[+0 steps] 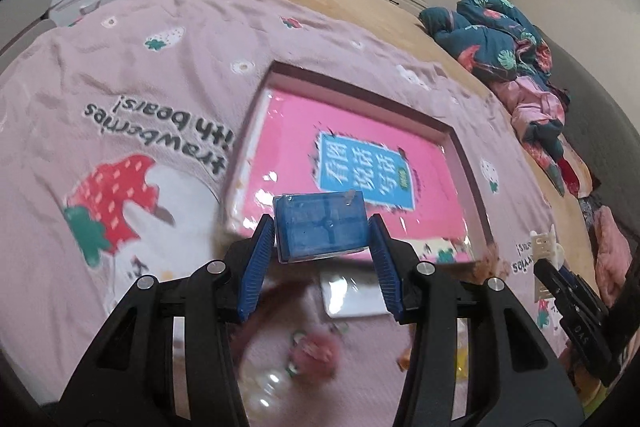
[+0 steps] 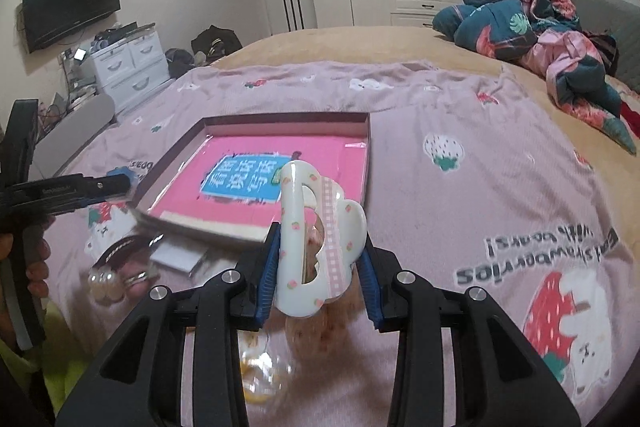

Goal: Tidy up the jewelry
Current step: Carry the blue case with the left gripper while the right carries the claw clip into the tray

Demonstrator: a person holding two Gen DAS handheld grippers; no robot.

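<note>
Lower centre of the left wrist view: left gripper (image 1: 322, 233) clamps a small blue box (image 1: 320, 227), lifted over the near edge of the shallow tray (image 1: 466, 163) lined with a pink book. Lower centre of the right wrist view: right gripper (image 2: 318, 267) is closed on a white hair claw clip (image 2: 316, 247), also raised near the tray. Loose rings and beads (image 2: 106, 281) lie blurred at lower left. Judgement: lower each piece level onto a bare pink area, well apart, and release only once it rests.
</note>
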